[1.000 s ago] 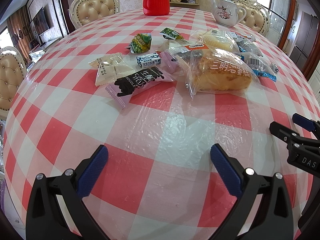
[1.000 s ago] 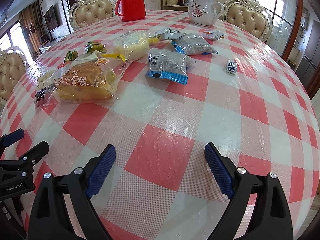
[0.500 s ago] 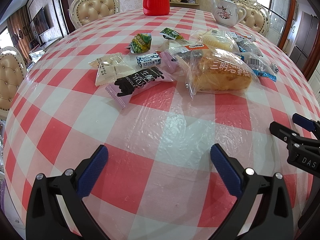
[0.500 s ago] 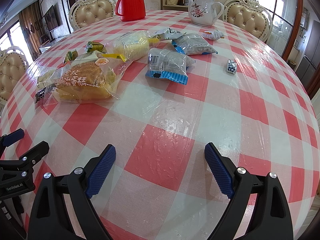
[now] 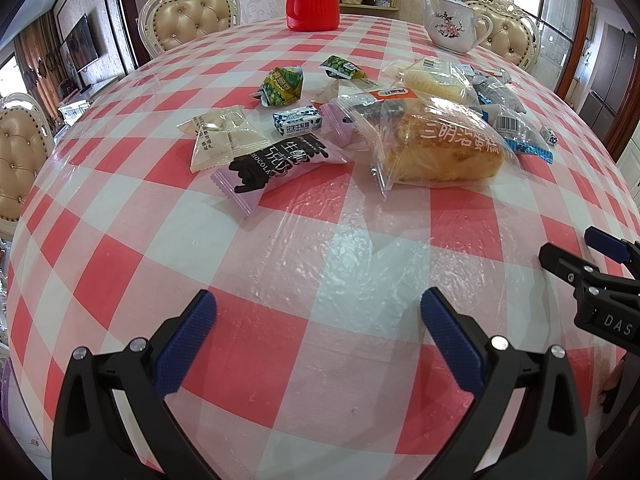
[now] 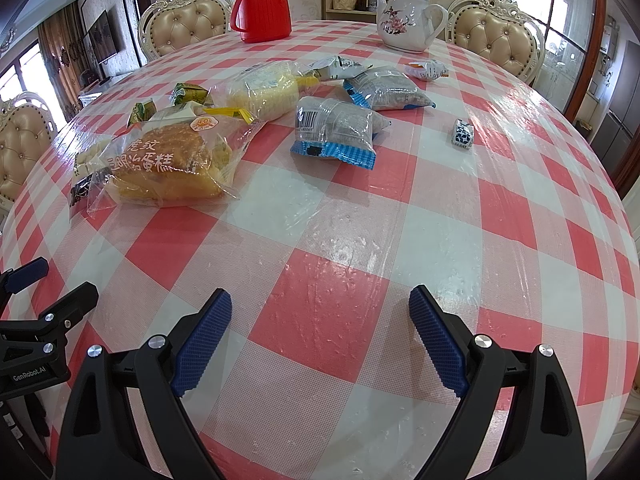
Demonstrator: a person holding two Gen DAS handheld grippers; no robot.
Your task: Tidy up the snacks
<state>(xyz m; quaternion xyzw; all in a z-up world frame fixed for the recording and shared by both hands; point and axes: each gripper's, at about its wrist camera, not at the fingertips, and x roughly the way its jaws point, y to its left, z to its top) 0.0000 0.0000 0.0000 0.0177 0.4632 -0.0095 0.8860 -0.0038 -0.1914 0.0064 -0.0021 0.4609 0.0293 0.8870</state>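
Both tongs (left gripper (image 5: 318, 322), right gripper (image 6: 320, 318)) gape empty; cake bag (image 6: 160, 164) hides snacks behind.

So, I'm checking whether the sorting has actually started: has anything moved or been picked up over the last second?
Nothing has visibly changed. The left gripper and right gripper hover open and empty over the checked tablecloth, just as before. The sandwich cake bag, the purple chocolate packet and the other snacks lie where they were.
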